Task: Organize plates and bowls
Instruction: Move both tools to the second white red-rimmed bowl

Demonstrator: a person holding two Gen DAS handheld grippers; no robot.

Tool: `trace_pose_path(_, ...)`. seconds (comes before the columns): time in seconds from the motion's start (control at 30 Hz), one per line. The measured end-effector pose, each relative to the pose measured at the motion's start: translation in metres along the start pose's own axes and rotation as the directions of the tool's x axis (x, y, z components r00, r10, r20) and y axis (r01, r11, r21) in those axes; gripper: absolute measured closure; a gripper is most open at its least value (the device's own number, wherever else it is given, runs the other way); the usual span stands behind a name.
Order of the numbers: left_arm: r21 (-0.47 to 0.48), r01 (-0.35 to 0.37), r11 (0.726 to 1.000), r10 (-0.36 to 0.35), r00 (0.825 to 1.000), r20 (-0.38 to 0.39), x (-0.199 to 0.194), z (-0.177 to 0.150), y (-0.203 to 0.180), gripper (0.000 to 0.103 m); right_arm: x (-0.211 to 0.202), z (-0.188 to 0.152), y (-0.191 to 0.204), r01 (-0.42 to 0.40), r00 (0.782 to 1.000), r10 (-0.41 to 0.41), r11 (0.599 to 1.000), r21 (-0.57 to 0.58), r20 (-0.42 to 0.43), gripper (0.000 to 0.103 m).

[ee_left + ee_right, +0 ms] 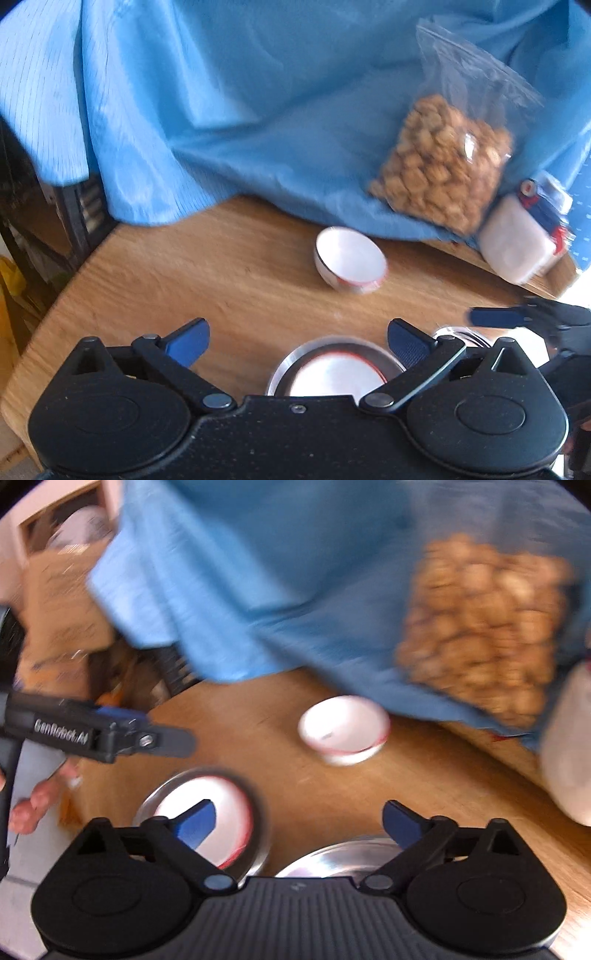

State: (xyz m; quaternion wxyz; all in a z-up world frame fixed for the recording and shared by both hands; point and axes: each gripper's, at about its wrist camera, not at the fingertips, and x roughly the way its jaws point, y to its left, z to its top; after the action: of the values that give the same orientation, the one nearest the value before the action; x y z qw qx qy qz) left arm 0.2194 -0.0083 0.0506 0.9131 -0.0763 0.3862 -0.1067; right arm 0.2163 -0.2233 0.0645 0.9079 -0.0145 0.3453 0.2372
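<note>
Left wrist view, two white bowls [349, 260] [338, 376], one nut bag [443, 166], wooden table [184, 277]

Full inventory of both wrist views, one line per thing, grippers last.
white bowl: 1, white with red trim, alone mid-table, tilted.
metal plate with white dish: 1 stack, silver under red-rimmed white, near edge, below left gripper.
second metal plate: 1, silver, near edge, under right gripper.
bag of nuts: 1, clear with tan contents, leaning on the cloth.
white packet: 1, white with blue-red label, right of the bag.
blue cloth: 1, draped at the back.
wooden table: 1, light brown.
left gripper: black, blue pads, open, empty.
right gripper: same, open, empty.
hand: fingers on left gripper's handle.
</note>
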Motion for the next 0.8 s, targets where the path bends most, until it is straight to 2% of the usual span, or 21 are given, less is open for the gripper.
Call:
trace_pose_path(0.07,0.026,-0.03,0.999,0.03,0.999,0.016,0.011,0.007,-0.004,0.001,0.002,0.002,-0.02,0.021,0.999,-0.024,0.997,0.074,0.041,0.001)
trace_pose_path(0.17,0.034,-0.076,0.997,0.076,0.997,0.001,0.035,0.021,-0.004,0.001,0.013,0.006,-0.05,0.04,0.997,-0.052,0.975,0.216,0.051,0.0)
trace_pose_path(0.3,0.018,-0.083,0.996,0.084,0.996,-0.041,0.068,0.036,-0.002,0.001,0.028,0.009,-0.065,0.088,0.991,-0.114,0.95,0.301,0.069,0.0)
trace_pose_path(0.37,0.008,-0.088,0.996,0.088,0.995,-0.056,0.082,0.043,-0.001,0.001,0.036,0.012,-0.064,0.101,0.989,-0.128,0.949,0.297,0.072,0.0)
trace_pose_path(0.5,0.02,-0.116,0.993,0.117,0.99,-0.075,0.108,0.054,-0.002,0.001,0.054,0.021,-0.059,0.21,0.973,-0.227,0.94,0.268,0.031,0.001)
trace_pose_path(0.6,0.047,-0.13,0.99,0.134,0.987,-0.089,0.121,0.056,-0.003,0.001,0.067,0.026,-0.065,0.225,0.972,-0.234,0.931,0.286,-0.002,0.001)
trace_pose_path(0.8,0.059,-0.133,0.989,0.138,0.985,-0.104,0.138,0.062,-0.002,0.001,0.099,0.03,-0.067,0.271,0.962,-0.268,0.929,0.251,-0.05,0.001)
